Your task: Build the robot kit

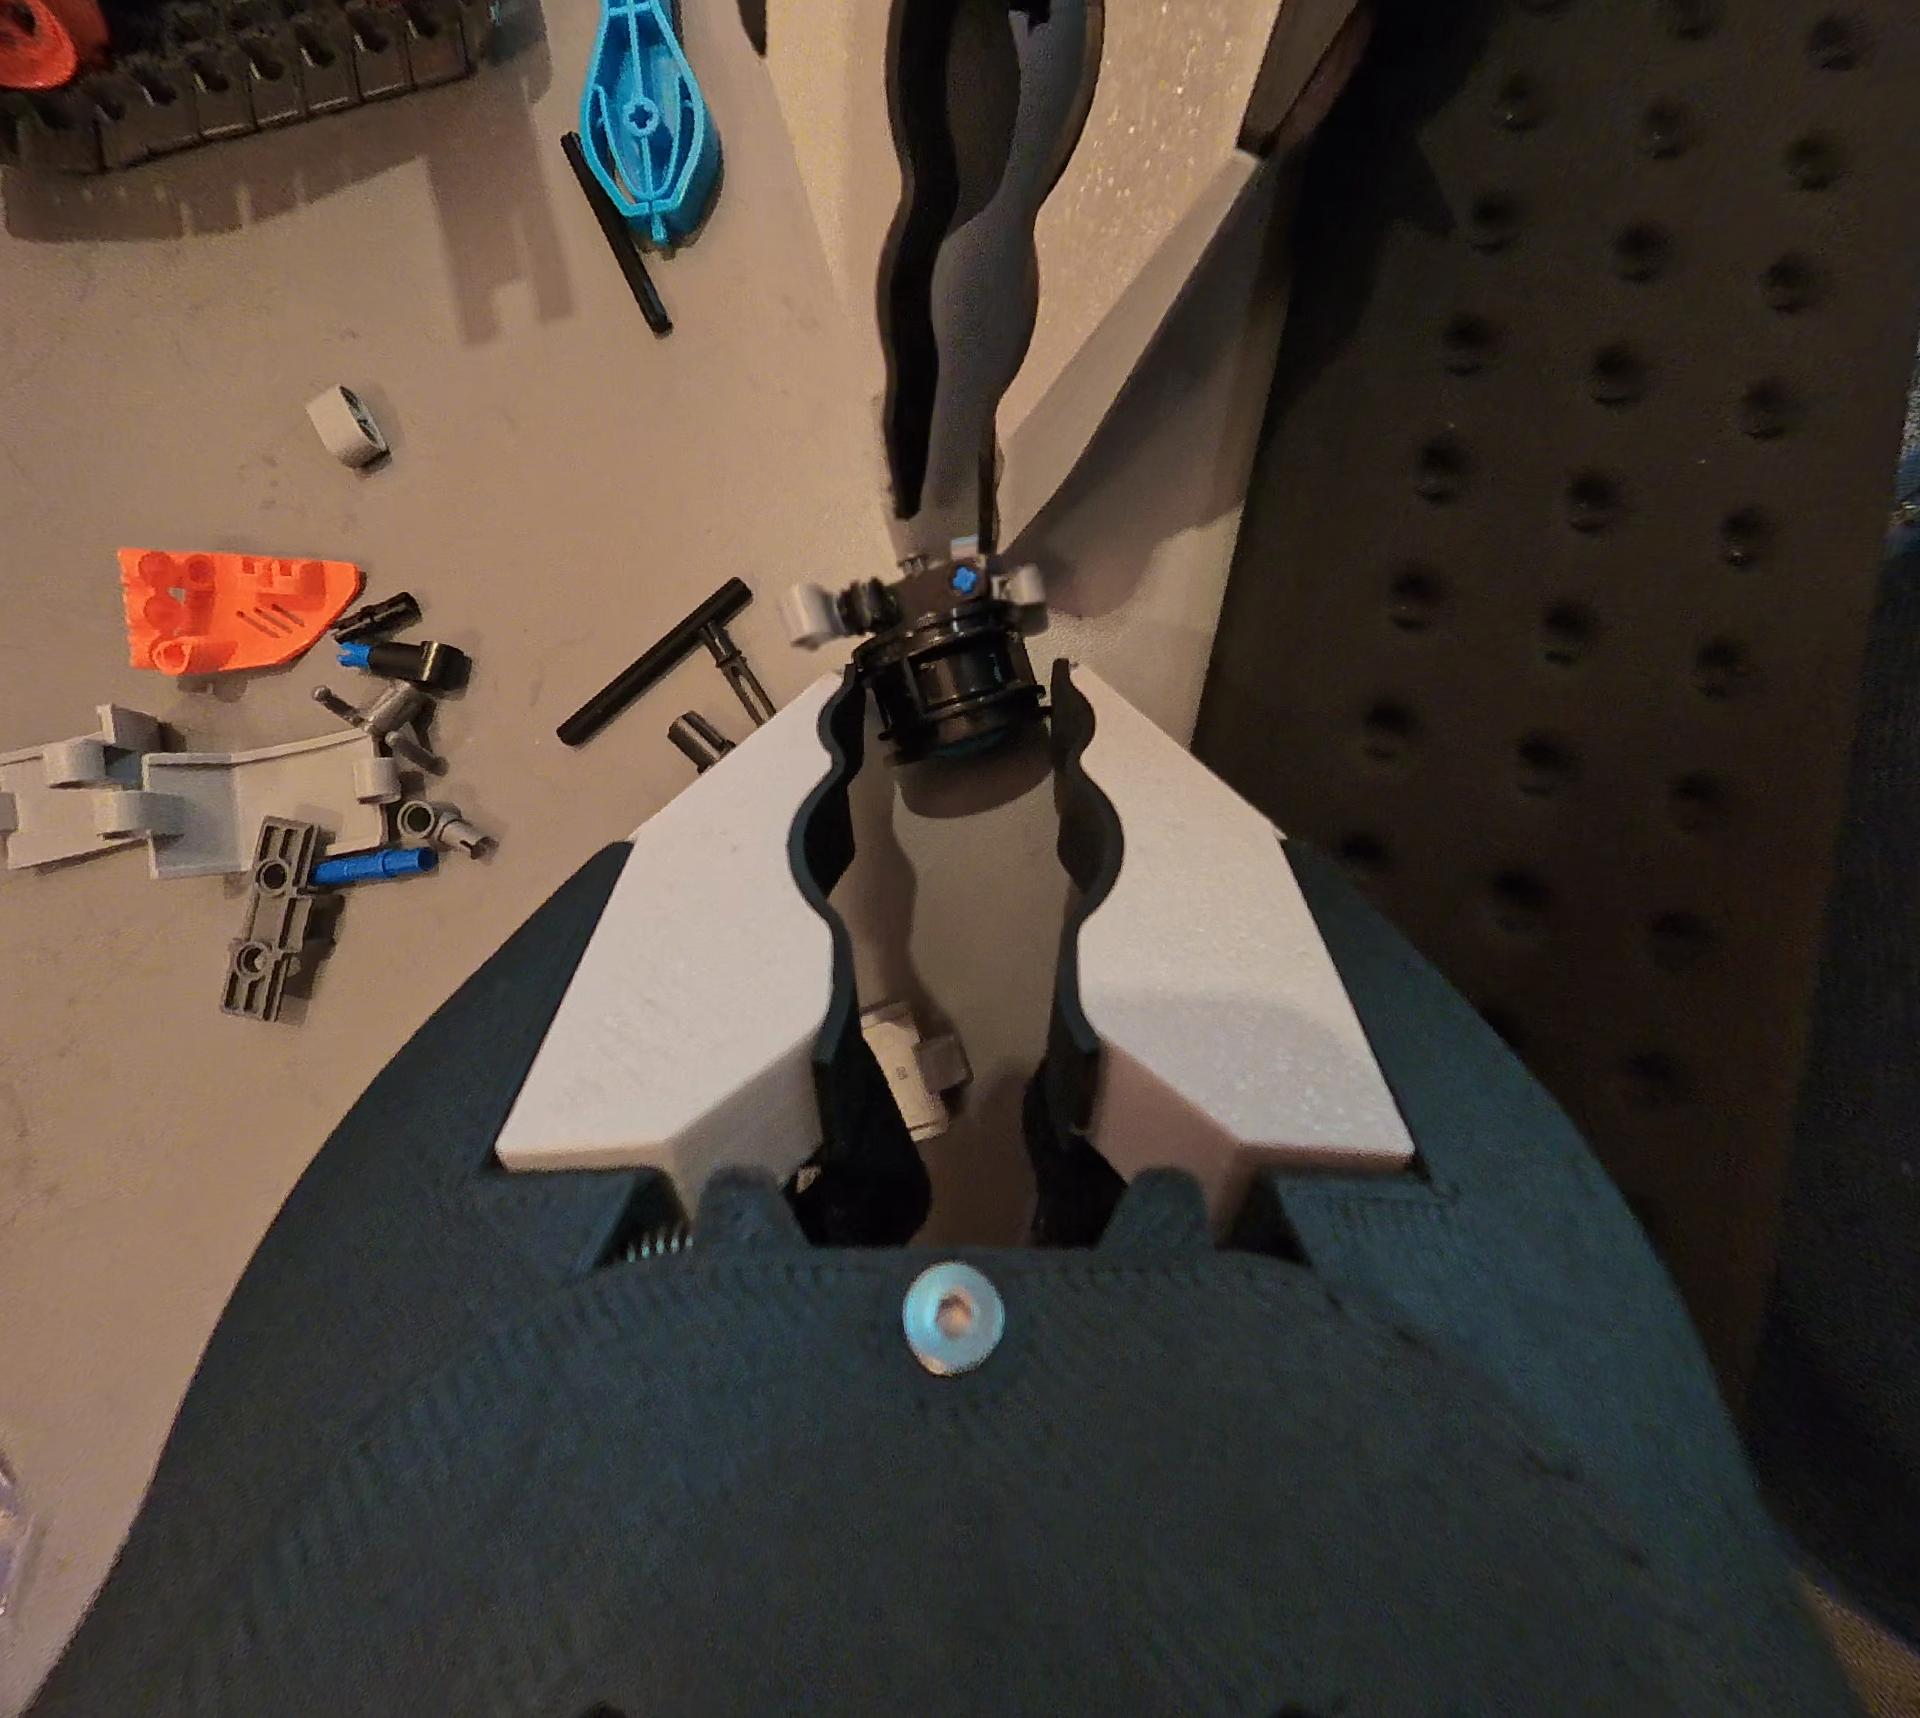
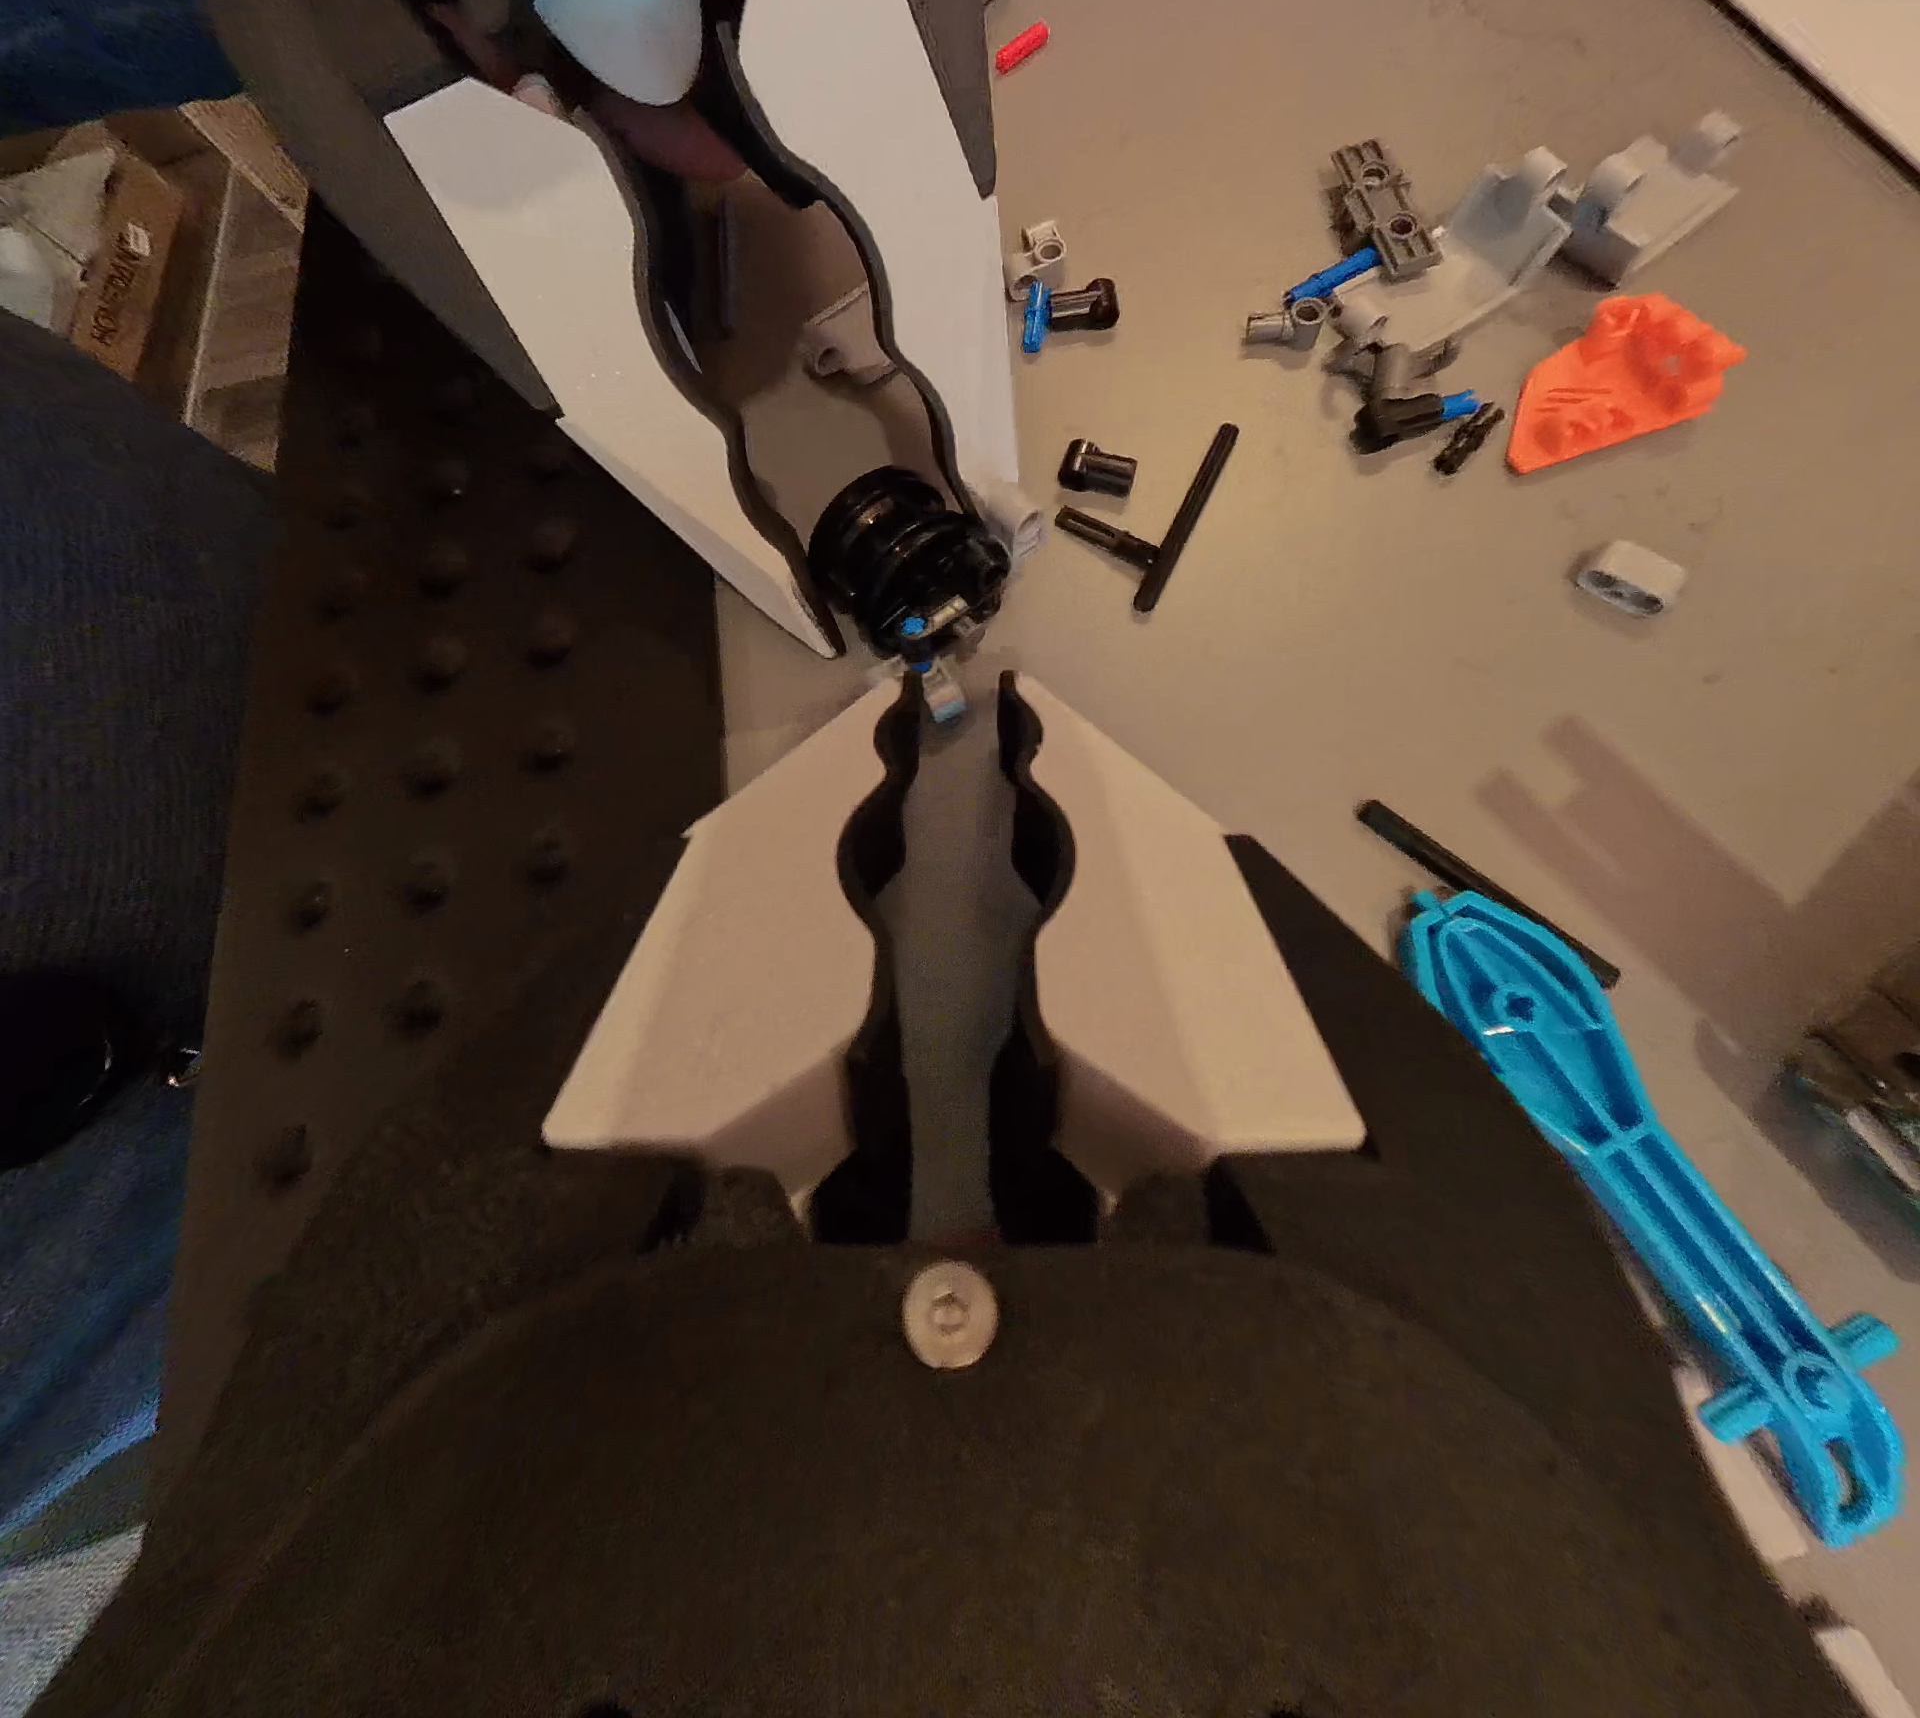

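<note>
Left gripper (image 1: 951,702): clamped on a black spool (image 1: 948,669).
Right gripper (image 2: 958,694): tips nearly together, seemingly pinching a grey connector (image 2: 945,694) on the spool's far end.
Surface (image 1: 540,442): loose parts lie left.

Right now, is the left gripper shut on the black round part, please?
Shut on it: the left gripper has the black round part between its tips.

Only a cardboard box (image 2: 120,271) beyond the table's left edge bears dark printed lettering; nothing else carries writing.
</note>
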### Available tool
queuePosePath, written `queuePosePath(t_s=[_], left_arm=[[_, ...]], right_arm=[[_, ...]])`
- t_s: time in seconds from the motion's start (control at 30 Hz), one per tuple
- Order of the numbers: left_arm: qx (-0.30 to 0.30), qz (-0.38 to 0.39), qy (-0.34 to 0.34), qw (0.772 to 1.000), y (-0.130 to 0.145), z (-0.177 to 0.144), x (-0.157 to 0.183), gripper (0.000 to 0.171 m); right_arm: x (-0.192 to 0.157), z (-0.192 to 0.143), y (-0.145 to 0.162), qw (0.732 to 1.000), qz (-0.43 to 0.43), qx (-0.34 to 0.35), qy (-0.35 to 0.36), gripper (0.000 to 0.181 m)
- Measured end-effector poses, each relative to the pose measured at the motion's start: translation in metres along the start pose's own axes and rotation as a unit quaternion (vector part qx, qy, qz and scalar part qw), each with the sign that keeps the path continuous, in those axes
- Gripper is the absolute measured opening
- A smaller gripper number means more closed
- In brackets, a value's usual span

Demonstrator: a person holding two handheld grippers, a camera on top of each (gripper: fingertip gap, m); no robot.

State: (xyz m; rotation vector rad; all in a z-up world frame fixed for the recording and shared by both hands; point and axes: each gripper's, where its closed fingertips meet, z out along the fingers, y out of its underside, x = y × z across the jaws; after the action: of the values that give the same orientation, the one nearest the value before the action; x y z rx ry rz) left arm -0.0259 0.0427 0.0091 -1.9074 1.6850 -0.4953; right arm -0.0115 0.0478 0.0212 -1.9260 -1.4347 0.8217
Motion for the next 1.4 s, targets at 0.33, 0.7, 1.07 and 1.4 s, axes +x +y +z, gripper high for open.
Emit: queuePosePath(t_s=[0.33,0.7,1.07,1.4], left_arm=[[-0.006,0.012,-0.001,1.0,-0.001,0.0,-0.001,0.033],[0.009,0.006,-0.006,1.0,0.0,-0.001,0.001,0.033],[0.032,-0.001,-0.009,0.999,0.001,-0.002,0.001,0.032],[0.042,0.004,-0.014,0.999,-0.001,-0.003,0.001,0.031]], right_arm=[[-0.004,0.002,-0.006,1.0,0.005,0.016,-0.019,0.015],[-0.006,0.007,-0.006,1.0,-0.025,0.008,0.003,0.01],[-0.008,0.01,-0.009,0.999,-0.036,0.008,0.012,0.009],[-0.009,0.011,-0.01,0.999,-0.046,0.008,0.015,0.007]])
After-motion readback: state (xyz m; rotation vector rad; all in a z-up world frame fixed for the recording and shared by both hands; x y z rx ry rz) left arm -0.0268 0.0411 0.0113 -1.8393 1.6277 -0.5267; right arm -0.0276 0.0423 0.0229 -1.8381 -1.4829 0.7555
